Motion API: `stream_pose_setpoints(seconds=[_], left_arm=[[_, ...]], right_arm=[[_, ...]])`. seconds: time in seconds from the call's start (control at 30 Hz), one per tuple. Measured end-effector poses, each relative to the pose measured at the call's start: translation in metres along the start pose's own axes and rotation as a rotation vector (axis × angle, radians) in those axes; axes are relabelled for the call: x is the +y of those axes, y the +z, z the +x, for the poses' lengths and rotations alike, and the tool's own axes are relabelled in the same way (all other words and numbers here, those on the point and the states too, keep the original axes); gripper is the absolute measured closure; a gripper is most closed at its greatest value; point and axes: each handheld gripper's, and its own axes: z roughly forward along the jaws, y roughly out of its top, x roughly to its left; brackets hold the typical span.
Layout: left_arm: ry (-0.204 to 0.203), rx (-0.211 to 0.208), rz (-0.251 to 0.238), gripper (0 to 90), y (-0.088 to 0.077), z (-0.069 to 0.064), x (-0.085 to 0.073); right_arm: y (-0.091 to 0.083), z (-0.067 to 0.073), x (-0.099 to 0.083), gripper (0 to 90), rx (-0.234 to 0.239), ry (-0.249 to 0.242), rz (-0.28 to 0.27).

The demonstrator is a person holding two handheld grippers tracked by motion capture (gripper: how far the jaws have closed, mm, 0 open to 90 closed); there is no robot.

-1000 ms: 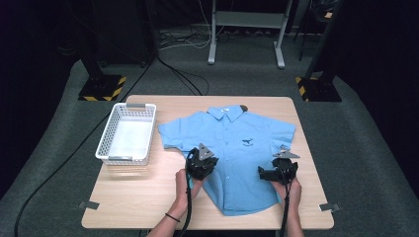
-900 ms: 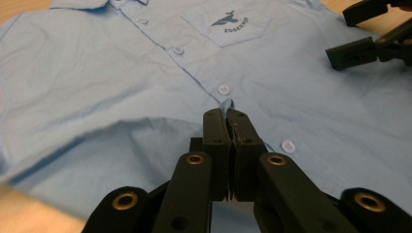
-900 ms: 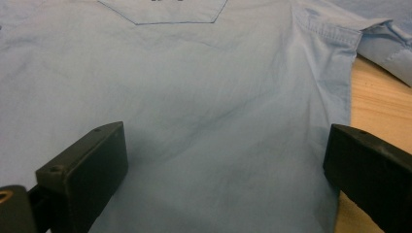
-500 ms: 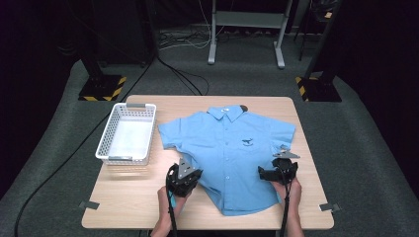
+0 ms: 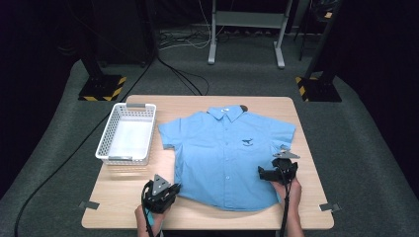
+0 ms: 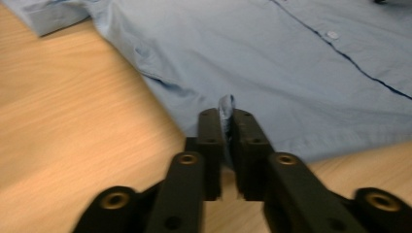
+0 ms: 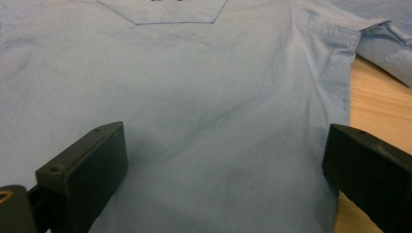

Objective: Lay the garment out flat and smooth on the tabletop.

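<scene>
Left gripper [image 6: 226, 133]: my jaws pinch the light-blue cotton short-sleeved shirt [image 5: 227, 153] hem; thin bite, could slip
Right gripper [image 5: 274, 174]: jaws spread over cloth, holding nothing; shirt may drag askew

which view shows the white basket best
The high view: the white basket sits whole on the table, left of the blue shirt. The left gripper view looks at shirt hem and bare wood instead; the right gripper view looks across shirt fabric and a strip of table.
</scene>
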Motion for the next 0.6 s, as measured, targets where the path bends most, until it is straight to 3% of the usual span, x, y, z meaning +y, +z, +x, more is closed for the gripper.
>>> stream_pose_setpoints(seconds=[0.13, 0.23, 0.3, 0.33, 0.37, 0.4, 0.47, 0.5, 0.6], left_arm=[[-0.058, 0.018, -0.036, 48.7, -0.013, 0.006, 0.005], [-0.061, 0.019, -0.060, 32.9, -0.016, 0.005, 0.013], [-0.022, -0.019, -0.062, 25.3, -0.008, -0.002, 0.029], [-0.022, -0.019, -0.062, 23.0, -0.008, -0.002, 0.029], [0.002, -0.033, -0.054, 20.9, -0.003, -0.006, 0.035], [0.068, -0.078, -0.029, 19.1, 0.011, -0.014, 0.046], [0.122, -0.128, 0.003, 15.9, 0.028, -0.021, 0.056], [0.122, -0.128, 0.003, 15.4, 0.028, -0.021, 0.056], [0.184, -0.166, 0.151, 11.1, 0.061, -0.027, 0.062]], right_arm=[[0.000, 0.000, 0.000, 1.8, 0.000, 0.000, 0.000], [0.000, 0.000, 0.000, 1.8, 0.000, 0.000, 0.000], [0.000, 0.000, 0.000, 1.7, 0.000, 0.000, 0.000], [0.000, 0.000, 0.000, 1.7, 0.000, 0.000, 0.000], [0.000, 0.000, 0.000, 1.7, 0.001, 0.001, 0.000], [0.000, 0.000, 0.000, 1.7, 0.001, 0.001, 0.000], [0.000, 0.000, 0.000, 1.7, 0.001, 0.002, 0.000], [0.000, 0.000, 0.000, 1.7, 0.001, 0.002, 0.000], [0.000, 0.000, 0.000, 1.7, 0.001, 0.001, 0.000]])
